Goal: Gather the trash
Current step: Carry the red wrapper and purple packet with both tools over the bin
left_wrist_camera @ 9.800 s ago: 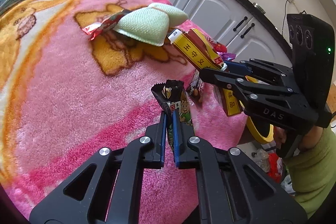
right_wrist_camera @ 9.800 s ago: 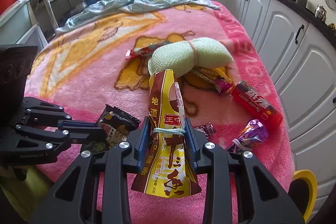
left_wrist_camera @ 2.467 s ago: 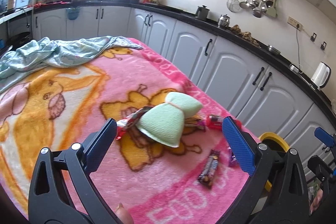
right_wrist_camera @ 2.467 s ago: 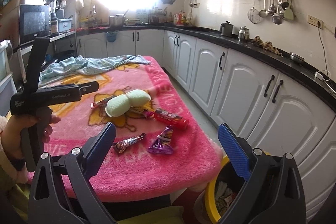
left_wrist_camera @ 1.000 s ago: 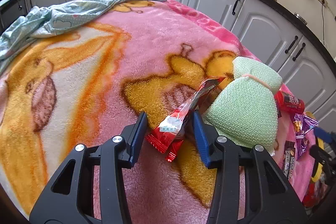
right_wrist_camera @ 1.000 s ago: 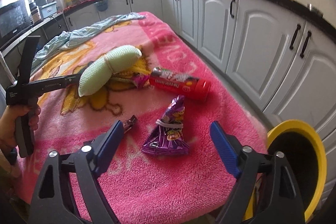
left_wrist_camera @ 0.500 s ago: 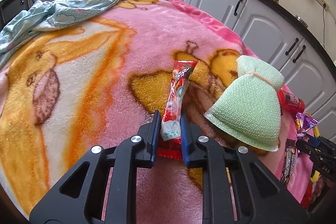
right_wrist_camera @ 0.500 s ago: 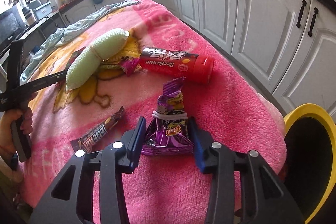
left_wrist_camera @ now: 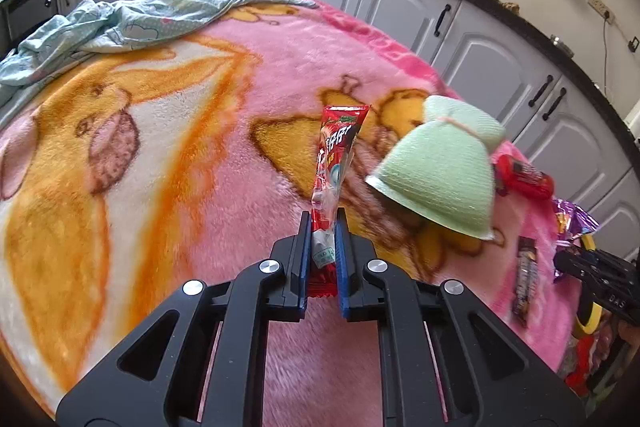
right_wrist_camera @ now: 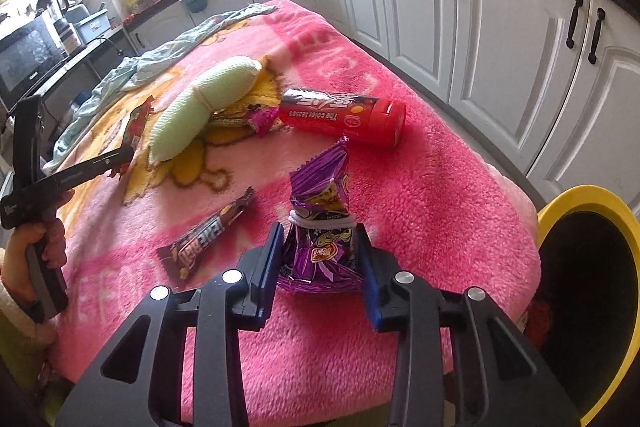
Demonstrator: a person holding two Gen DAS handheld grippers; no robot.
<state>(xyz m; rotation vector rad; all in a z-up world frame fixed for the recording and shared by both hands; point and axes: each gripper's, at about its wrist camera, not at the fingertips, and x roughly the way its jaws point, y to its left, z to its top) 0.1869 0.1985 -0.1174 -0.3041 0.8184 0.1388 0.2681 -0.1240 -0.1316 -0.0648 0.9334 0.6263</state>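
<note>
Left wrist view showed the left gripper [left_wrist_camera: 323,227] newly clamped on the red wrapper [left_wrist_camera: 335,163], lifted; right gripper [right_wrist_camera: 318,255] had closed around the purple packet [right_wrist_camera: 320,223], ready for the bin [right_wrist_camera: 624,227] right of its fingers.

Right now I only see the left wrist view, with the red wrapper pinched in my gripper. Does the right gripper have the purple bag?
Observer: Yes. The right gripper is closed on the purple bag, just below its white rubber band.
Operator: Where is the bin's opening?
Observer: The yellow bin stands open just past the table's edge, to the right of that gripper.
Operator: Is anything hidden by the green pouch?
Observer: A magenta wrapper pokes out from under the green pouch, toward the red tube.
</note>
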